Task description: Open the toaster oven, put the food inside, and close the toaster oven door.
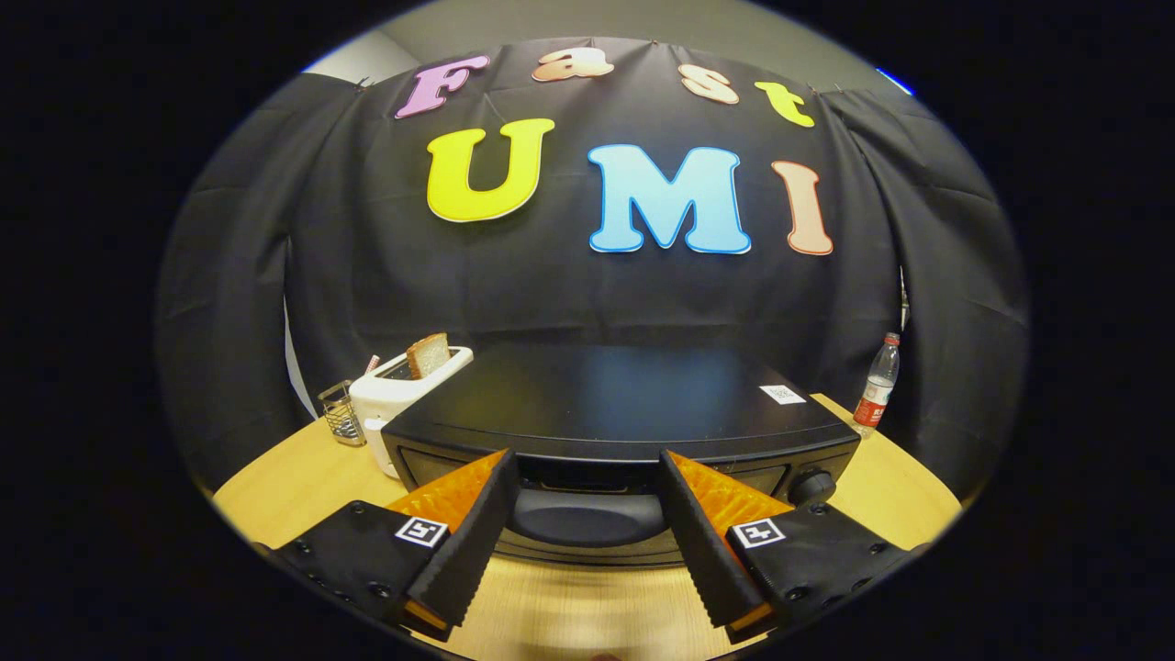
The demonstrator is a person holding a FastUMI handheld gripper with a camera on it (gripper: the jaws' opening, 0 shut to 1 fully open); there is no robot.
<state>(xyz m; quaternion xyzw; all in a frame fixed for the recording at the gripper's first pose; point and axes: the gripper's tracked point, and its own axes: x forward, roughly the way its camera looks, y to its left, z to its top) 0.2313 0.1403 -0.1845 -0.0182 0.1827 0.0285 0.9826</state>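
Black cloth backs the booth; below it a light wooden table (294,487) carries everything. Oven (606,404) sits square in front of me, black, low and wide, its flat top glossy with a small white sticker (782,394) near the right rear corner. Door looks shut, flush with the front. Handle (587,516), a dark rounded bar on the door's front, lies just ahead of my gripper (587,491), between the two fingers. Fingers (473,532) stand wide apart, black ribbed pads facing inward, orange backing behind them; nothing is held and neither pad touches the handle or the door as far as I can tell. A round knob (811,485) sits at the oven's right front, just beyond my right finger.

Left of the oven, just beside it, stands a white toaster (390,399) with a slice of bread (428,354) upright in its slot. A small wire holder (341,415) is further left. A plastic bottle (877,386) with a red label stands beyond the oven's right rear, near the cloth.
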